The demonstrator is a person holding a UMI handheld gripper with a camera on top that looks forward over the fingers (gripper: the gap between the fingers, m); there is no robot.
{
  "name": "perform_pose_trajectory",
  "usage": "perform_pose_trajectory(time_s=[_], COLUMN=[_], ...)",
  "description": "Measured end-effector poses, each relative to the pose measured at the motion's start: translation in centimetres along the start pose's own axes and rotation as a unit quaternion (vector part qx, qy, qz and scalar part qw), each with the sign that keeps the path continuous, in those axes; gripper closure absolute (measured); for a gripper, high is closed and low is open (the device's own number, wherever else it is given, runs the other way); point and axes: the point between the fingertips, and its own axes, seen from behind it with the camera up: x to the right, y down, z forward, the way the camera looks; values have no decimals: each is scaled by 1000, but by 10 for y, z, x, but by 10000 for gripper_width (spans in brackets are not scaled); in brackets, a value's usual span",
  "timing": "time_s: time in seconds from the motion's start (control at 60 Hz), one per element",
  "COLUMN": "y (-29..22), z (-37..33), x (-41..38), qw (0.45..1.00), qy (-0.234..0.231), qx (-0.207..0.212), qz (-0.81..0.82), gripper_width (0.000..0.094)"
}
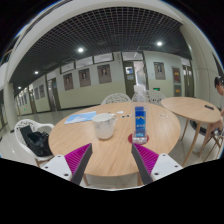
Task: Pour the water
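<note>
A clear plastic water bottle (140, 117) with a blue label stands upright on a round wooden table (110, 150), just beyond my right finger. A white cup (104, 125) stands to its left, beyond my fingers. My gripper (112, 162) is open and empty, low over the near part of the table, its magenta pads (78, 158) set wide apart. Nothing stands between the fingers.
A blue paper (80, 117) lies on the far left of the table. A chair with a dark bag (34, 140) stands at the left. A second round table (190, 110) is at the right, with a person (219, 88) beyond it.
</note>
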Motion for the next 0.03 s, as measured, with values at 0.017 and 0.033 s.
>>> perform_pose_trajectory(time_s=[0.017, 0.033], y=[1, 3], z=[-2, -3], x=[-3, -6], qw=[1000, 1000], qy=[-5, -9], qx=[2, 4], qz=[4, 7], gripper_width=[86, 87])
